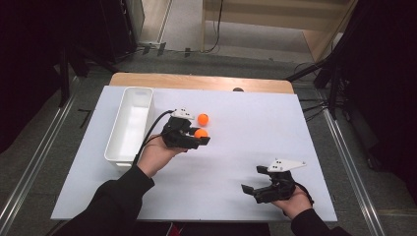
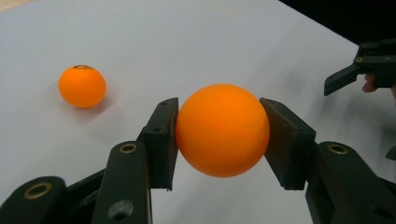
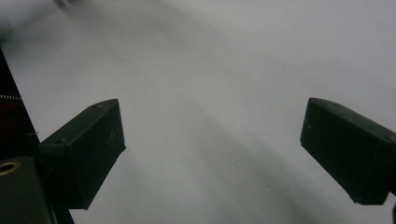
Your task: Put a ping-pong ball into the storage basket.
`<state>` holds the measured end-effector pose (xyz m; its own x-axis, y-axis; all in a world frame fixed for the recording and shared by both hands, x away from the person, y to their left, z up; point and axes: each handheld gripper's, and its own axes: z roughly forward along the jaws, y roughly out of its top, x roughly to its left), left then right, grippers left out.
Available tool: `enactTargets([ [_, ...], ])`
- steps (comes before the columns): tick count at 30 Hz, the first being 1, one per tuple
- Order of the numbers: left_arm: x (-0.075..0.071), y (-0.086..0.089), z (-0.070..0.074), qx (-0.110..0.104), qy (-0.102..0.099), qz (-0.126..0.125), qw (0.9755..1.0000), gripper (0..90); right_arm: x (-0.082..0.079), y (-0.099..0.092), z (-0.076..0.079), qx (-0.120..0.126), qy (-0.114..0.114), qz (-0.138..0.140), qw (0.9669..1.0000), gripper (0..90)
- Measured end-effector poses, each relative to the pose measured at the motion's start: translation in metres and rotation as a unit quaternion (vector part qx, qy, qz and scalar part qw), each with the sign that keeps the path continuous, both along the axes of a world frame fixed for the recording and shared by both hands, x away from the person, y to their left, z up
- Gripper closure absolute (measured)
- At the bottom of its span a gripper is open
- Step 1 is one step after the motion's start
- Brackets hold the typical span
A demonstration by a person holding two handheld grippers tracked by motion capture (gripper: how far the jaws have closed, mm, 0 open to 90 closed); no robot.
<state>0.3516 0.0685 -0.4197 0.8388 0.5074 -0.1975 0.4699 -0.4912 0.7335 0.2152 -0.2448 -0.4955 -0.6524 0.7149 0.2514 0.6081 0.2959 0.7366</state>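
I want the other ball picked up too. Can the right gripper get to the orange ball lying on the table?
Probably yes. The right gripper is open and holds nothing, and bare table lies between it and the loose ball. The left gripper, holding its own ball, sits close by.

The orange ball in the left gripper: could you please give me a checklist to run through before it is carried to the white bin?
1. Grip: left gripper has both pads pressed on the held orange ball. Ok.
2. Ball centred between the pads, not at the tips. Ok.
3. White bin looks empty, with room inside. Ok.
4. Second orange ball lies apart, on the side away from the bin. Ok.
5. Right gripper open, low at the table's near right, off the path. Ok.
6. Ball lifted off the table: cannot tell.
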Motion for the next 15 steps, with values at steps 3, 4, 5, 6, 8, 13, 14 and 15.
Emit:
enactTargets([
  [3,0.001,0.002,0.002,0.001,-0.003,0.001,1.0000,50.6,0.000,0.000,0.000,-0.001,-0.001,0.000,1.0000,5.1],
  [4,0.001,0.003,0.003,0.002,-0.001,0.000,1.0000,50.5,0.000,0.000,0.000,-0.002,-0.001,0.000,1.0000,5.1],
  [5,0.001,0.004,0.004,-0.001,0.001,0.002,1.0000,50.6,0.000,0.000,0.000,-0.001,-0.001,0.000,1.0000,5.1],
  [6,0.002,0.005,0.004,-0.002,0.001,0.002,1.0000,50.5,0.000,0.000,0.000,-0.001,-0.001,0.000,1.0000,5.1],
  [8,0.002,0.006,0.007,0.002,0.001,0.001,1.0000,50.5,0.000,0.000,0.000,0.000,0.000,0.000,1.0000,5.1],
  [13,0.002,0.010,0.012,0.003,-0.001,0.003,1.0000,50.5,0.000,0.000,0.000,-0.001,0.001,0.001,1.0000,5.1],
  [14,0.003,0.011,0.012,0.005,-0.002,0.005,1.0000,50.5,0.000,0.000,0.000,-0.001,0.001,0.000,1.0000,5.1],
  [15,0.003,0.012,0.013,0.003,-0.002,0.006,1.0000,50.5,0.000,0.000,0.000,-0.001,0.001,0.000,1.0000,5.1],
])
